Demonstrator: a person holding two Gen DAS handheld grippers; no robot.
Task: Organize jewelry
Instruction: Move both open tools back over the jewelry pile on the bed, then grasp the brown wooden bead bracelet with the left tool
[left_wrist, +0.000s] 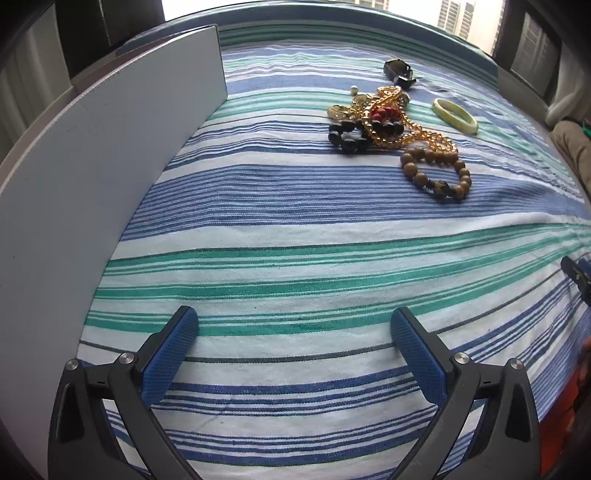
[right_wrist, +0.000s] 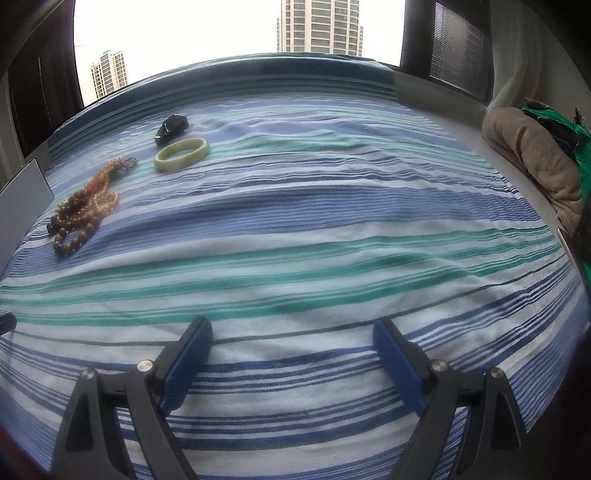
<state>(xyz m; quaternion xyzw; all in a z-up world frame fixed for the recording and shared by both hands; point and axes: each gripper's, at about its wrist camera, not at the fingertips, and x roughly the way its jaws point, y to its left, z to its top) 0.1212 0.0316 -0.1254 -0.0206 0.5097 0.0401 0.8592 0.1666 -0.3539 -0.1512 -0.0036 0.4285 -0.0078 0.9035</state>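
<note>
A pile of jewelry lies far ahead on the striped cloth: a brown wooden bead bracelet (left_wrist: 437, 171), a gold chain (left_wrist: 391, 118), a black bead bracelet (left_wrist: 349, 136), a pale green bangle (left_wrist: 455, 115) and a dark watch-like piece (left_wrist: 399, 72). In the right wrist view the bangle (right_wrist: 181, 154), the dark piece (right_wrist: 171, 129) and the brown beads (right_wrist: 75, 221) lie at the far left. My left gripper (left_wrist: 293, 326) is open and empty, low over the cloth. My right gripper (right_wrist: 291, 338) is open and empty too. Its tip shows at the right edge of the left wrist view (left_wrist: 578, 275).
A white box wall (left_wrist: 92, 177) stands upright along the left; its corner shows in the right wrist view (right_wrist: 27, 182). A beige bundle (right_wrist: 532, 155) with green cloth lies at the right edge. The striped cloth (right_wrist: 314, 229) covers the surface up to the window.
</note>
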